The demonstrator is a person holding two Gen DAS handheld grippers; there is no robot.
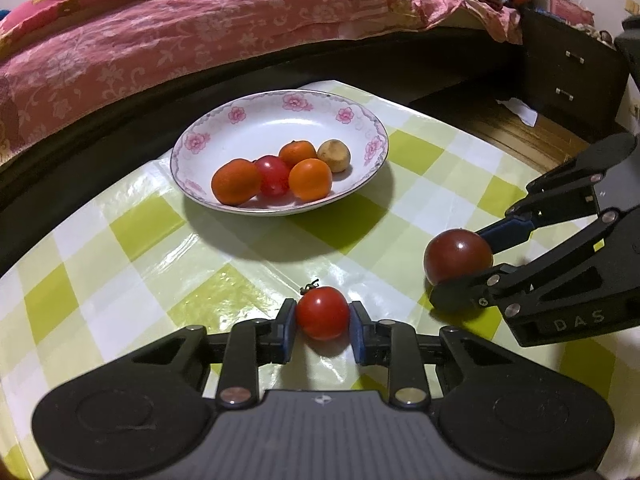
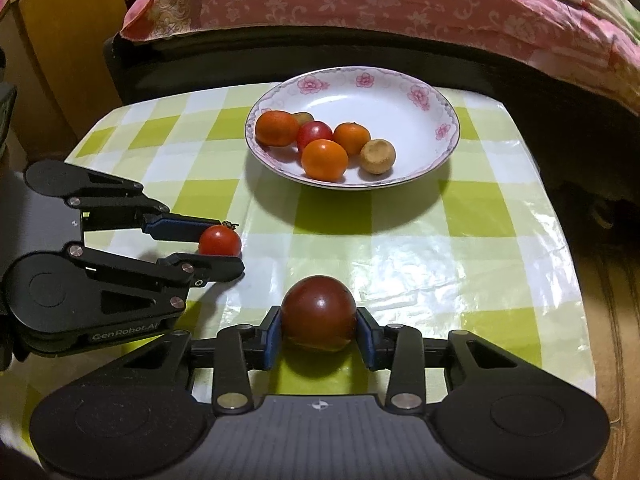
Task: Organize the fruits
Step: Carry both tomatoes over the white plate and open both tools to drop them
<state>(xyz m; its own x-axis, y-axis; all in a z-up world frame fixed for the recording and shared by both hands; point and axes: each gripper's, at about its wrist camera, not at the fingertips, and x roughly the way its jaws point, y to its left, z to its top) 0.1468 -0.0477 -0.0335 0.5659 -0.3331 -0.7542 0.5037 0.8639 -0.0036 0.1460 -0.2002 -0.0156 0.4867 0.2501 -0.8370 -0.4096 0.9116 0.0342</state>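
Note:
My left gripper (image 1: 322,320) is shut on a small red tomato (image 1: 322,312) with a stem, low over the checked tablecloth; both also show in the right wrist view, the gripper (image 2: 224,246) and the tomato (image 2: 219,241). My right gripper (image 2: 319,330) is shut on a larger dark red tomato (image 2: 319,316), to the right of the left one; it also shows in the left wrist view (image 1: 458,255). A white floral plate (image 1: 224,128) (image 2: 400,92) at the table's far side holds three oranges, a red tomato and a tan fruit.
The small table with the green and white checked cloth (image 2: 420,248) stands against a bed with a pink floral cover (image 1: 160,40). A dark drawer cabinet (image 1: 572,76) stands at the far right, with wooden floor beside it.

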